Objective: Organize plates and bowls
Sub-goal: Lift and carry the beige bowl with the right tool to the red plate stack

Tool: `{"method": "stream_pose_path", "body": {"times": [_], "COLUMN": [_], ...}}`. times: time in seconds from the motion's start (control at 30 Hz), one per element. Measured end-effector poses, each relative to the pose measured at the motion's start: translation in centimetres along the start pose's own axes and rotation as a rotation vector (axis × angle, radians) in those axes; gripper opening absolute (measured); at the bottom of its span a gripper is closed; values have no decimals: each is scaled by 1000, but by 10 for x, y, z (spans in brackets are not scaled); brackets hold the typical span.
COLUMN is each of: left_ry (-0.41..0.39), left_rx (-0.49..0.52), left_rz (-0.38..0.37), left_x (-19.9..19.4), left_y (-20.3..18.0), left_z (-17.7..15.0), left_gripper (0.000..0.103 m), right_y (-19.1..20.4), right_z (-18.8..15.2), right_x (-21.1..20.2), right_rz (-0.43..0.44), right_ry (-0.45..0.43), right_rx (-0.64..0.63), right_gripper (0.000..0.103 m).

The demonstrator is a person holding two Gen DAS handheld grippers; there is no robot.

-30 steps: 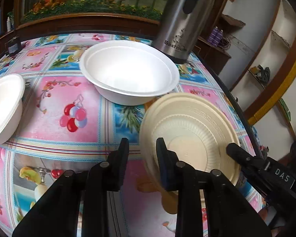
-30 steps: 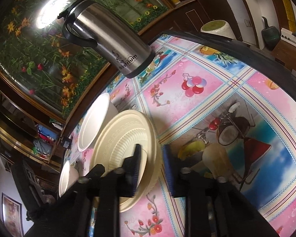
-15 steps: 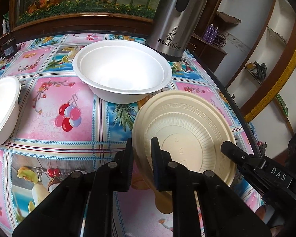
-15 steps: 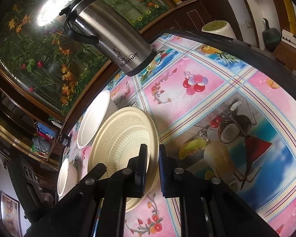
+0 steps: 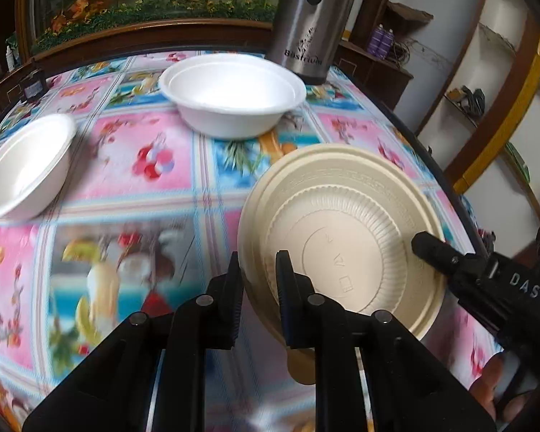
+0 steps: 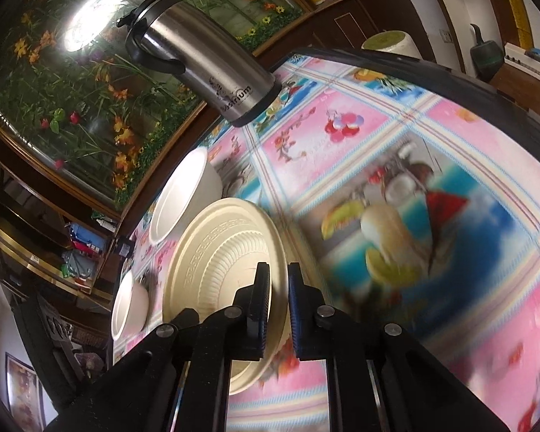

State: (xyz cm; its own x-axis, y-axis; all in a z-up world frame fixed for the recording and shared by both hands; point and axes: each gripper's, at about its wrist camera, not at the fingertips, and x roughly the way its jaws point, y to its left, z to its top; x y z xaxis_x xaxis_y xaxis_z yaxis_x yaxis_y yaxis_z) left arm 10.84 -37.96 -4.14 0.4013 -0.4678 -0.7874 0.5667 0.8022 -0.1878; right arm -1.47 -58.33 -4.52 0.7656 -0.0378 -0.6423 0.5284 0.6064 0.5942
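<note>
**A:** Start with the big one. How will that white bowl (image 5: 232, 102) handle?

**B:** Light, I'd judge, and a bit soft. It looks like foam, matte, so not slippery, but a hard pinch could dent or crack the wall. Take it by the rim, where the lip is rolled. It sits upright at the far side of the table (image 5: 169, 194), just in front of the steel flask (image 5: 311, 18).

**A:** And the cream plate (image 5: 345, 230)?

**B:** Thin moulded plastic, stiffer than the foam but likely to flex, and very light. The edge is the only place to grip, and that is where both tools have it. The left gripper (image 5: 257, 280) is clamped on the near-left rim, one finger either side; the right gripper (image 6: 278, 289) is pinched shut on the opposite rim. The plate is tilted up, off the flowered cloth, near the table's right edge.

**A:** Its looks?

**B:** Round, pale cream, a patterned band round the rim, fine radial ribs and a flat centre with small raised marks.

**A:** The smallest?

**B:** A smaller white bowl (image 5: 25, 169), same foam look, at the left of the table, well apart from the plate. Rim grip again, gently.
</note>
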Motion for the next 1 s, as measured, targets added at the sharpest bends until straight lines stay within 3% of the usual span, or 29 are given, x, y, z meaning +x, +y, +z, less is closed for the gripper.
{"method": "stream_pose_path", "body": {"times": [0.53, 1.0], "left_ry": [25, 12], "left_rx": [68, 57], "left_rz": [59, 112], "left_x": [-64, -106], "left_y": [17, 43], "left_z": [-74, -123], "left_gripper": [16, 18], "right_y": [14, 44], "right_z": [-88, -148], "right_x": [-47, -73], "right_rz": [-17, -18], "right_ry": [76, 108], "right_rx": [-50, -165], "right_gripper": [10, 11]}}
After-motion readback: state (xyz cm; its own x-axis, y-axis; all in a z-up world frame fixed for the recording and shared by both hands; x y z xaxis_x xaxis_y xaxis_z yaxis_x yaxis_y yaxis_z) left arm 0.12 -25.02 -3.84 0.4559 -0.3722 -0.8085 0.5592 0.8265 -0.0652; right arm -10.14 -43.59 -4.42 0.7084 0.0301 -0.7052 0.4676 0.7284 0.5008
